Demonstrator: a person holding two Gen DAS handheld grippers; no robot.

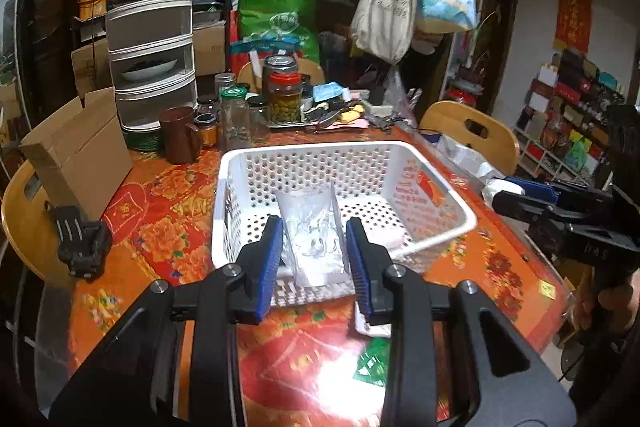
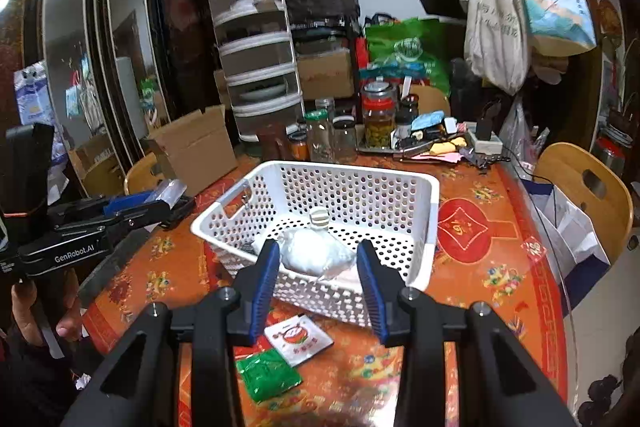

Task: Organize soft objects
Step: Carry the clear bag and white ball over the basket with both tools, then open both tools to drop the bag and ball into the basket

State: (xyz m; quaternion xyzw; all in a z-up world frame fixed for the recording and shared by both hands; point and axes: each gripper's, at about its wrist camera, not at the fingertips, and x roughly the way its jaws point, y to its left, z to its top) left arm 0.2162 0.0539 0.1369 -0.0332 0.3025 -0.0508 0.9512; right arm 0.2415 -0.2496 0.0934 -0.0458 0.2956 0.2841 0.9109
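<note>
I'm holding the left gripper (image 1: 315, 253) over the basket (image 1: 440, 183), its fingers (image 1: 269, 259) clamping a clear bag (image 1: 312, 227). My right gripper (image 2: 318, 281) is gripping a white pouch (image 2: 316, 253) between its fingers (image 2: 266, 279) above the same basket. A green sachet (image 2: 268, 373) and a white sachet (image 2: 298, 339) are lying on the counter (image 2: 492, 267), just beside the basket.

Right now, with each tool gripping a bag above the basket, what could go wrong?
1. The clear bag is pinched only at its sides by the left tool. It looks slippery and may slide out.
2. The white bag in the right tool hangs near the front wall of the basket, so it could drop outside.
3. The green packet lies on the table under the tools and could be missed.
</note>
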